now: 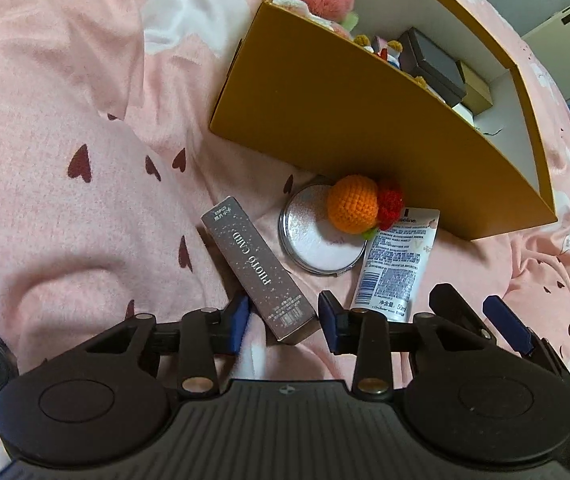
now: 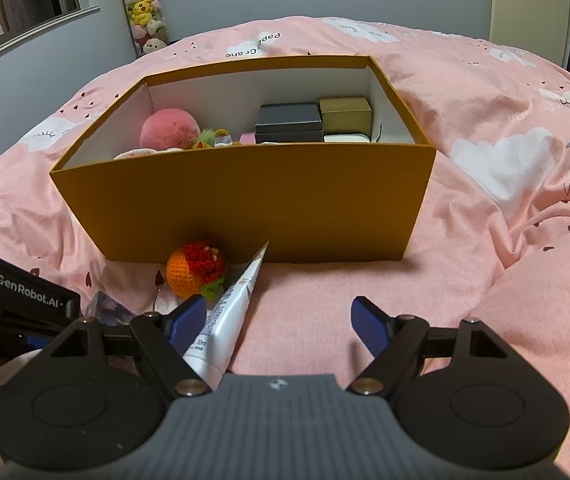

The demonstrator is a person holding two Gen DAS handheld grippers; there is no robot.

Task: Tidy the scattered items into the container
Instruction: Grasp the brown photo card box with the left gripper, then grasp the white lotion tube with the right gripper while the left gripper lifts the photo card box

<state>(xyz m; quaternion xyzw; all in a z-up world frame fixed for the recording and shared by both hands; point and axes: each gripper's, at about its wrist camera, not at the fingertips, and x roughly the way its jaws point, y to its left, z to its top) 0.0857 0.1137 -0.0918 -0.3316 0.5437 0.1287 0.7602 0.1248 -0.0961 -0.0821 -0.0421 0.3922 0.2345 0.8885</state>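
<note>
Left tool (image 1: 283, 316) straddles the near end of the grey photo card box (image 1: 257, 270) on the pink bed (image 1: 65, 220); pads look just beside it, not clearly pressing. Next right: round mirror (image 1: 317, 240), crochet orange (image 1: 353, 204) on its edge, white tube (image 1: 397, 256), all before the yellow container (image 1: 345, 120). Right tool (image 2: 281, 324) apart, empty, tube beside its left finger.

Outside my one yellow box (image 2: 245, 208) I count four loose things: one card box (image 1: 259, 272), one mirror (image 1: 317, 240), one crochet orange (image 1: 353, 204), one tube (image 1: 397, 260). Inside sit one pink pompom (image 2: 169, 130), two dark boxes (image 2: 289, 120) and one gold box (image 2: 345, 110).
</note>
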